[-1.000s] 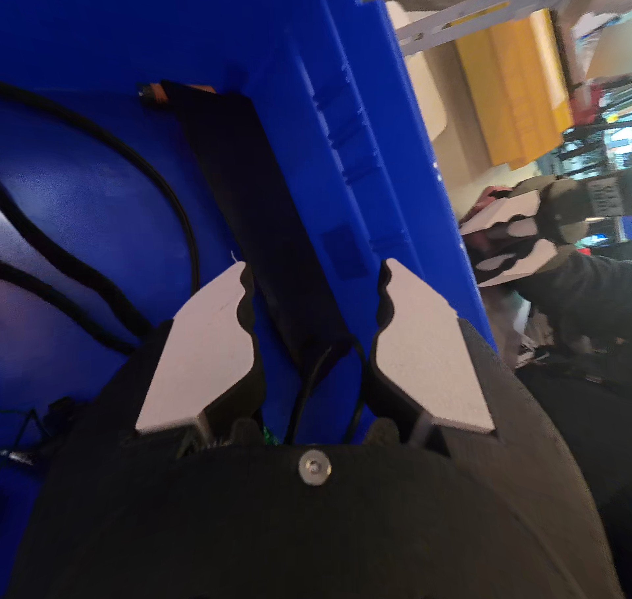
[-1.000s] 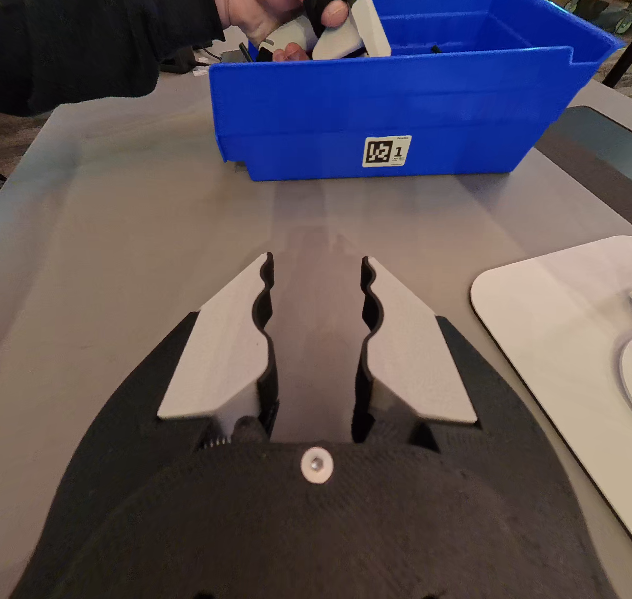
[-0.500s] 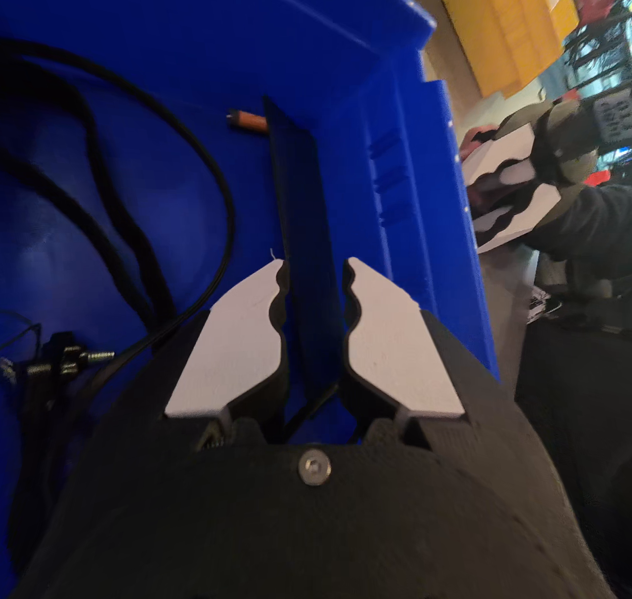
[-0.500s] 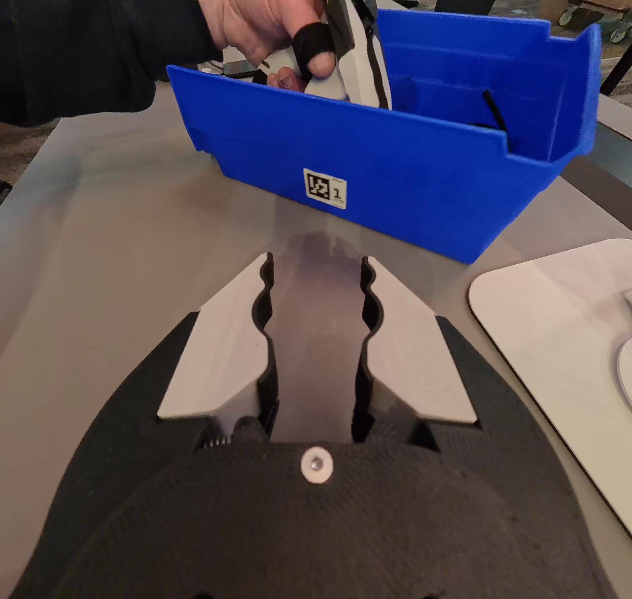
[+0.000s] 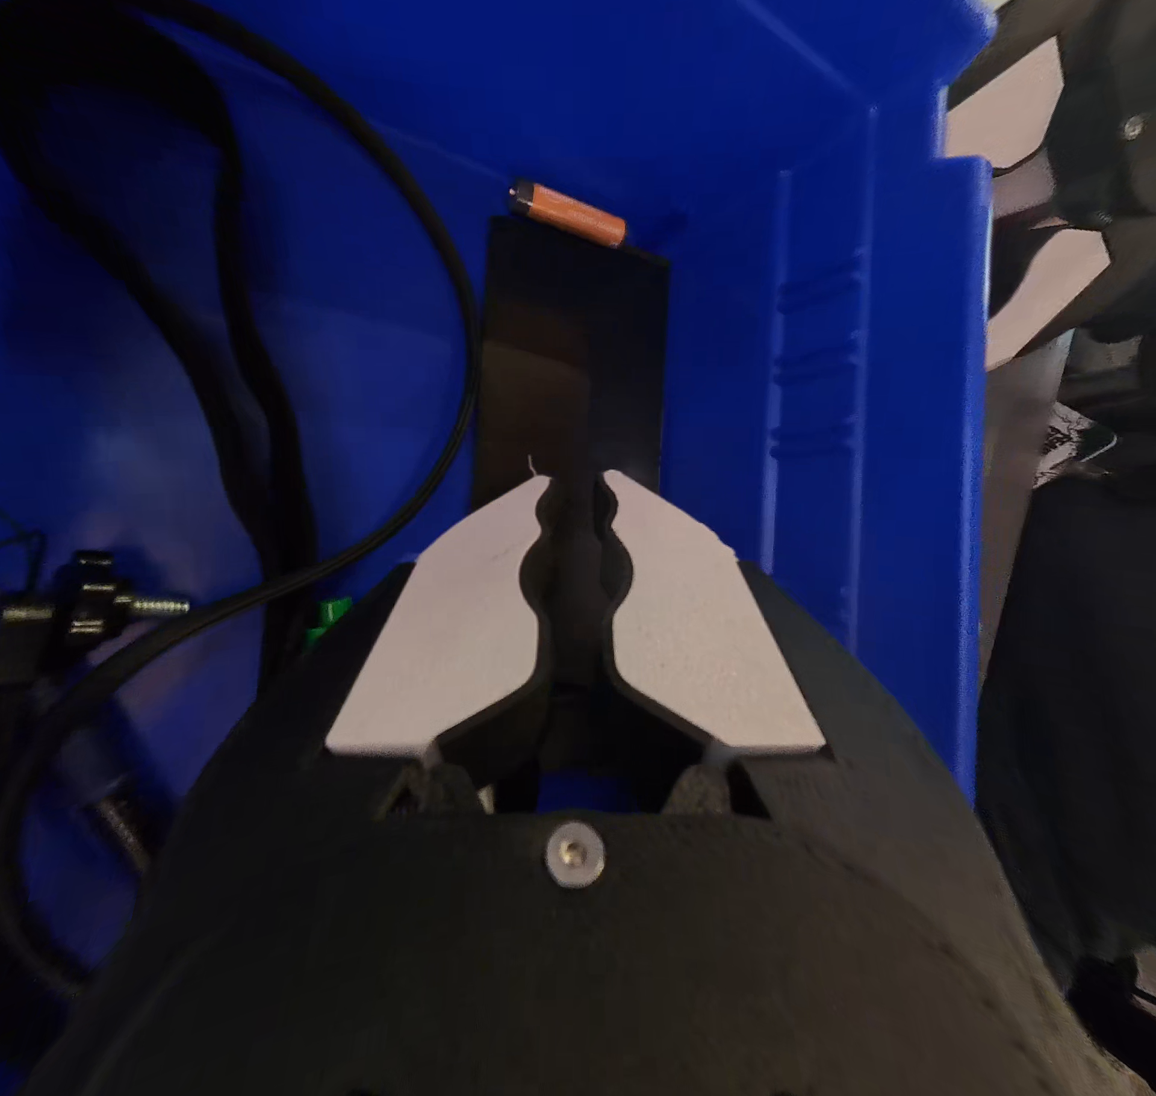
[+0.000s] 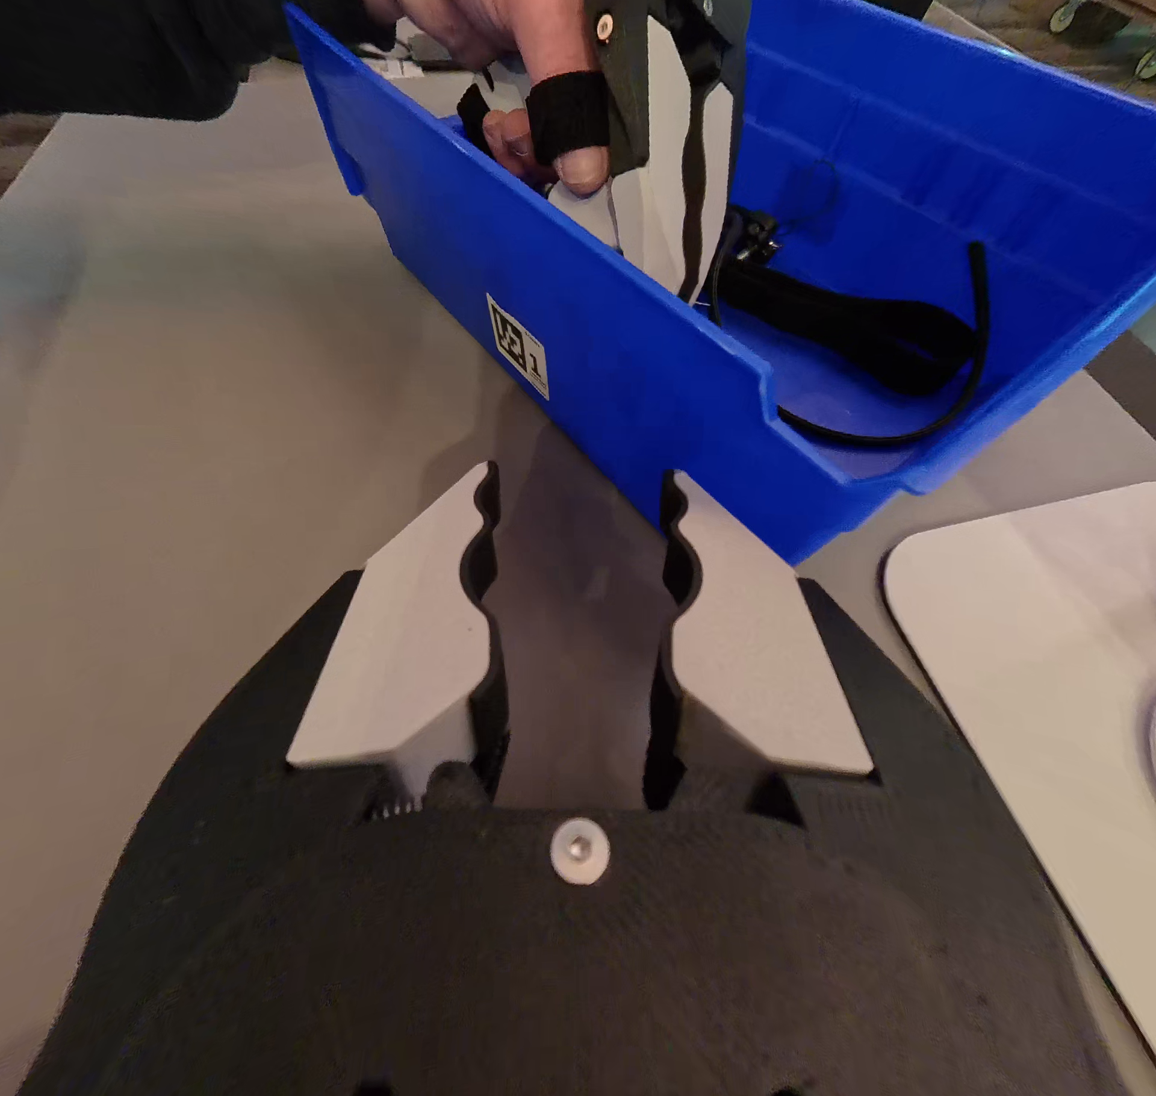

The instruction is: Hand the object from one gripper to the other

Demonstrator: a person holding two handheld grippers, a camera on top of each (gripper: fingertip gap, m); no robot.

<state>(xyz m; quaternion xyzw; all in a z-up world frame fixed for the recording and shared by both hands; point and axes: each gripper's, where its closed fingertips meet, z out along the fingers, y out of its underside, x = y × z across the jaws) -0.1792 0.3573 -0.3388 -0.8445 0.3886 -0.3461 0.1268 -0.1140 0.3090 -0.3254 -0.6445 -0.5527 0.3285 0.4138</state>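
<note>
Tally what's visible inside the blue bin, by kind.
Black flat strip: 1
Orange battery: 1
Black cable bundle: 1
Connector cluster: 1
Green piece: 1
Total: 5, all in the bin; more may be hidden.

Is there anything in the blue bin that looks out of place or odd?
One thing: a small orange battery lies loose at the far end of the flat black bar, in the corner of the blue bin, apart from the black cables. Nothing looks spilled or broken.

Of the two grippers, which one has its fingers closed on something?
The left gripper, inside the blue bin, pinching the flat black strip. The right gripper is open over the table.
</note>
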